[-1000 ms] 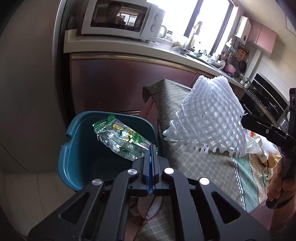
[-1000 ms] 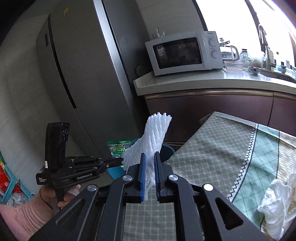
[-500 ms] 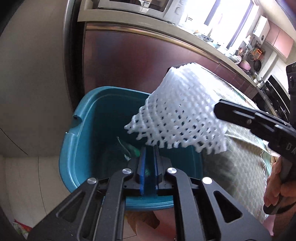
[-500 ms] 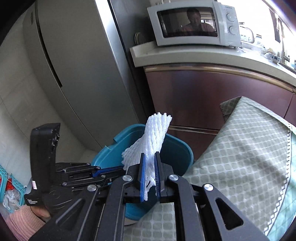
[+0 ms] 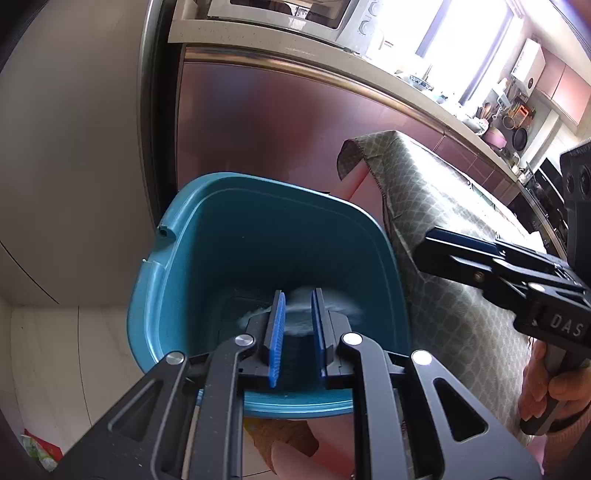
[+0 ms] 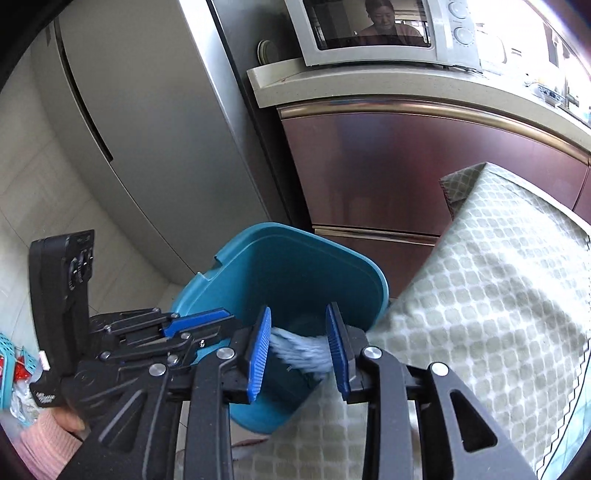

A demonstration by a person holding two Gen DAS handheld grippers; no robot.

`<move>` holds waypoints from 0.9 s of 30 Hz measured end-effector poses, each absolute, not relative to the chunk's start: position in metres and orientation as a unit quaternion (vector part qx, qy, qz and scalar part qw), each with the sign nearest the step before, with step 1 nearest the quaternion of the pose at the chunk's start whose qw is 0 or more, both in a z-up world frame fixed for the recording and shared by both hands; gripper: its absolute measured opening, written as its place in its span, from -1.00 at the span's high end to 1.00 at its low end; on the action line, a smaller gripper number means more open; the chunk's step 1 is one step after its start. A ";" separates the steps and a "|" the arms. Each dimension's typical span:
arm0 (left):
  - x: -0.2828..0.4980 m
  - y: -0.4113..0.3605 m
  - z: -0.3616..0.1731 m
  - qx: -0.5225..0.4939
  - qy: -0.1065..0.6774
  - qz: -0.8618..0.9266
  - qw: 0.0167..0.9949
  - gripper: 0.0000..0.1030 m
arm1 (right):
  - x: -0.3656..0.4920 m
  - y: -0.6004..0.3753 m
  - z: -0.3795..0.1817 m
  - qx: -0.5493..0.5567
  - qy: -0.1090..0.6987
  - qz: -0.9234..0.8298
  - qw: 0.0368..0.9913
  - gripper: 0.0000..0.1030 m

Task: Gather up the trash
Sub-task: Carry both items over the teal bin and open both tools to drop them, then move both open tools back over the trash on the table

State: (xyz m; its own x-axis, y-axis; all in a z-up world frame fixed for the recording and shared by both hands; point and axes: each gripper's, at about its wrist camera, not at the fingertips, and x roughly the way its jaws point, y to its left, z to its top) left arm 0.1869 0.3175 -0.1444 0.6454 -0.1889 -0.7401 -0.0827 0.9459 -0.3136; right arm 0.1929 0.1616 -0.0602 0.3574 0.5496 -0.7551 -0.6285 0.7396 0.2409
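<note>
A teal plastic bin (image 5: pixel 229 236) stands on the floor beside the table; it also shows in the right wrist view (image 6: pixel 295 266). My left gripper (image 5: pixel 298 321) is open and empty over the bin's near rim. My right gripper (image 6: pixel 298 343) is open above the bin. The white foam fruit net (image 6: pixel 301 349) is a blurred pale shape dropping between the right fingers into the bin. It shows as a pale blur (image 5: pixel 325 306) low inside the bin in the left wrist view. The green snack wrapper is hidden.
A table with a green patterned cloth (image 6: pixel 498 295) borders the bin on the right. A steel fridge (image 6: pixel 147 129) and maroon cabinets (image 6: pixel 406 166) with a microwave (image 6: pixel 369 29) stand behind. Tiled floor (image 5: pixel 55 350) lies left of the bin.
Both grippers have opened. The foam net has left the right gripper and is falling into the bin. The left gripper, which dropped the snack wrapper earlier, now stands wider open.
</note>
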 end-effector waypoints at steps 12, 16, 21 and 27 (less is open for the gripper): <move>0.159 0.266 -0.090 -0.145 0.357 -0.095 0.918 0.54 | 0.158 0.068 -0.006 -0.004 0.378 0.368 0.849 0.34; 0.148 0.221 -0.063 -0.118 0.329 -0.150 0.925 0.40 | 0.136 0.011 0.011 0.024 0.347 0.343 0.873 0.30; 0.140 0.149 -0.046 -0.080 0.315 -0.218 0.920 0.21 | 0.102 -0.065 0.016 0.034 0.325 0.273 0.905 0.21; 0.142 0.060 -0.048 -0.048 0.331 -0.276 0.901 0.14 | 0.072 -0.144 0.013 0.032 0.317 0.167 0.933 0.09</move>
